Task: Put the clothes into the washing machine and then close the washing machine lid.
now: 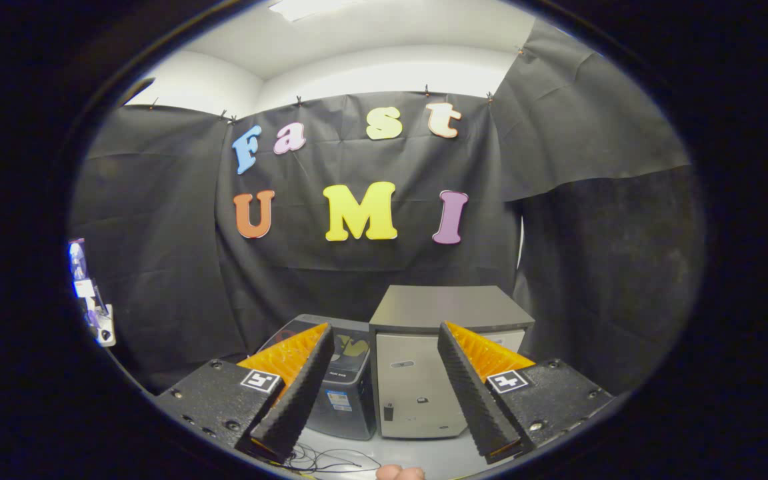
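Tongs (384, 400) spread wide, empty, above white bench (437, 457); beyond fingers, small dark washing machine (344, 393) beside grey cabinet (424, 387), lid state unclear; clothes location cannot tell; fabric likely soft, light, floppy; pinch bunched fold; lid likely stiff, push near edge.

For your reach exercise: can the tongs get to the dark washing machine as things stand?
Probably yes: the tongs are open and empty, and the dark washing machine stands just beyond them beside the silver cabinet, with nothing between.
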`<action>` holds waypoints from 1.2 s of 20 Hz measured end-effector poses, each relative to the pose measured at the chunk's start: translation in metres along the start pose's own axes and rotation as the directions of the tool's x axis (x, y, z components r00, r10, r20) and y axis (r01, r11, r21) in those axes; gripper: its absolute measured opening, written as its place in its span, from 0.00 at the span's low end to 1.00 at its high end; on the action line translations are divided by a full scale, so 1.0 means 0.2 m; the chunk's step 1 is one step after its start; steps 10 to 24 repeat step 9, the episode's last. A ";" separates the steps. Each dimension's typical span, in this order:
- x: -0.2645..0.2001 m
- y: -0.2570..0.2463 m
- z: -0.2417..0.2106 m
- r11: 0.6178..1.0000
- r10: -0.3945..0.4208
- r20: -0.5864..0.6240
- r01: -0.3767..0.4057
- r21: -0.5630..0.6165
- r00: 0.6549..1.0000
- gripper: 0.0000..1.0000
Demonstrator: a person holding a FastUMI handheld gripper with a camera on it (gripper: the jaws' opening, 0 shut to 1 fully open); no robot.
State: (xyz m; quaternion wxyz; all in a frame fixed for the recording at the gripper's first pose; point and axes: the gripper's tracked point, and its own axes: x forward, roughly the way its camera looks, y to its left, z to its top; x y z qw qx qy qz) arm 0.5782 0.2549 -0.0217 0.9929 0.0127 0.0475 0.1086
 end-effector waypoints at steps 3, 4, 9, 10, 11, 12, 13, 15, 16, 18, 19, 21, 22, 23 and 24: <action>0.00 0.00 0.00 1.000 -0.003 0.002 0.003 0.000 1.000 0.98; 0.00 0.00 0.00 1.000 -0.003 0.003 0.003 -0.001 1.000 0.98; 0.00 -0.01 0.00 1.000 -0.005 0.002 0.005 -0.004 1.000 0.98; 0.00 -0.01 0.00 1.000 -0.005 0.002 0.005 -0.004 1.000 0.98; 0.00 -0.01 0.00 1.000 -0.005 0.002 0.005 -0.004 1.000 0.98; 0.00 -0.01 0.00 1.000 -0.005 0.002 0.005 -0.004 1.000 0.98; 0.00 -0.01 0.00 1.000 -0.005 0.002 0.005 -0.004 1.000 0.98; 0.00 -0.01 0.00 1.000 -0.005 0.002 0.005 -0.004 1.000 0.98; 0.00 -0.01 0.00 1.000 -0.005 0.002 0.005 -0.004 1.000 0.98; 0.00 -0.01 0.00 1.000 -0.005 0.002 0.005 -0.004 1.000 0.98; 0.00 -0.01 0.00 1.000 -0.005 0.002 0.005 -0.004 1.000 0.98; 0.00 -0.01 0.00 1.000 -0.005 0.002 0.005 -0.004 1.000 0.98; 0.00 -0.01 0.00 1.000 -0.005 0.002 0.005 -0.004 1.000 0.98; 0.00 -0.01 0.00 1.000 -0.005 0.002 0.005 -0.004 1.000 0.98; 0.00 -0.01 0.00 1.000 -0.005 0.002 0.005 -0.004 1.000 0.98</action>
